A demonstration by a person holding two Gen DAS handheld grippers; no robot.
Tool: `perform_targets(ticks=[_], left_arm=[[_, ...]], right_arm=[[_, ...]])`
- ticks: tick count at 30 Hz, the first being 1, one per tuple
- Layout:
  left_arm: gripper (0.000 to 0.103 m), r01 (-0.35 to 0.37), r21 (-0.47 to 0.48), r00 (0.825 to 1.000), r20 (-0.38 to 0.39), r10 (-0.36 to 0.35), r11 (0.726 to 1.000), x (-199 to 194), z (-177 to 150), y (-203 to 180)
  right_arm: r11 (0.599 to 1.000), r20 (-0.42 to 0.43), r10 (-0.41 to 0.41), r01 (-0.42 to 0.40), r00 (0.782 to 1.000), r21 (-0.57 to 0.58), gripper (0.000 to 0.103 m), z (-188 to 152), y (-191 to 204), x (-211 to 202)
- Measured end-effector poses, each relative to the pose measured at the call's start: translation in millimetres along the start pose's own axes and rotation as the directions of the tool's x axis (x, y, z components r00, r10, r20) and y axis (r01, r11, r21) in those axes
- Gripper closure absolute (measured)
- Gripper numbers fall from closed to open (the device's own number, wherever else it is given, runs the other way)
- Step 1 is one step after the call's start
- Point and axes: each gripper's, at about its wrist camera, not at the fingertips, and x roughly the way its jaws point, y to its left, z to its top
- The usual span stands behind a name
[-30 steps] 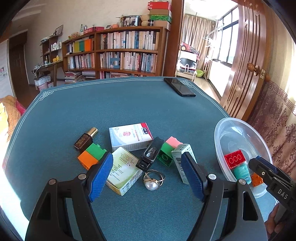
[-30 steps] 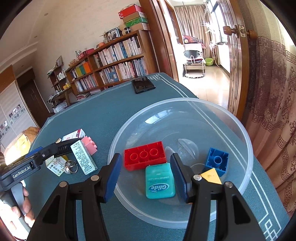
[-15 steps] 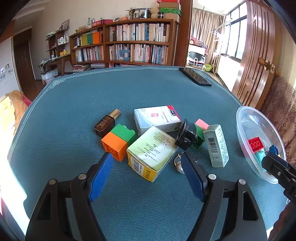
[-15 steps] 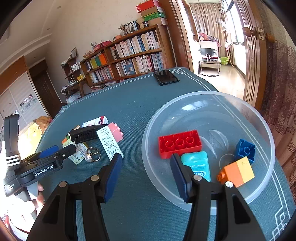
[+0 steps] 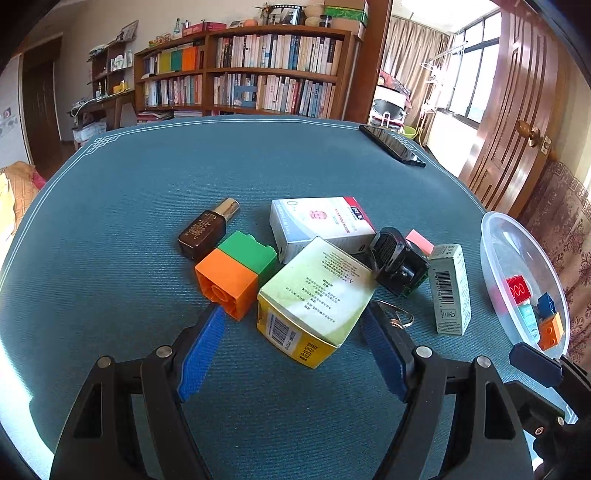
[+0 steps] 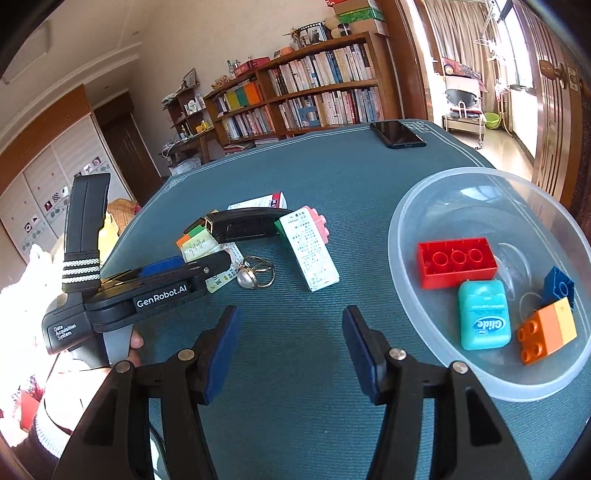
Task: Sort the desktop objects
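Straddling the yellow-edged box (image 5: 314, 299) without pad contact, the left tongs (image 5: 291, 350) stand released; the right tongs (image 6: 291, 343) are opening, empty, beside the clear bowl (image 6: 417, 339).

This is a lived-in home, likely a study or sitting room. Far beyond the left claw (image 5: 291, 354), a long wooden bookcase (image 5: 258, 74) packed with books lines the back wall, with boxes (image 5: 343, 11) and a picture frame (image 5: 284, 13) on top. Up to the claw's right, a panelled wooden door (image 5: 517, 110) stands open, with curtains (image 5: 410, 55) and a sunlit window (image 5: 476, 70) beyond.
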Motion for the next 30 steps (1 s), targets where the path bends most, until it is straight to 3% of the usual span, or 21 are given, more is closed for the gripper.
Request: perform_targets(ticks=[11, 12, 13, 14, 30], left_arm=[[0.025, 0.001, -0.002, 1.000, 0.000, -0.001, 1.000, 6.4, 4.1, -4.4], [0.028, -0.009, -0.006, 1.000, 0.006, 0.009, 1.000, 5.0, 4.2, -3.6], [0.039, -0.014, -0.009, 1.000, 0.007, 0.014, 1.000, 4.5, 5.5, -2.8], [0.040, -0.020, -0.014, 1.000, 0.003, 0.020, 1.000, 3.9, 5.7, -2.2], [0.044, -0.055, -0.015, 0.993, 0.104, 0.056, 0.998, -29.3, 6.9, -0.4]], right_arm=[[0.999, -0.016, -0.035, 0.035, 0.999, 0.009, 0.041, 1.1, -4.4, 15.5], [0.999, -0.016, -0.039, 0.039, 0.999, 0.015, 0.041, 1.5, -6.0, 16.6], [0.999, -0.017, -0.040, 0.041, 0.999, 0.020, 0.041, 1.6, -7.3, 17.4], [0.999, -0.017, -0.043, 0.044, 0.999, 0.024, 0.041, 2.2, -8.3, 18.3], [0.996, 0.020, -0.088, 0.088, 0.996, -0.017, 0.044, 27.6, 4.6, 39.6]])
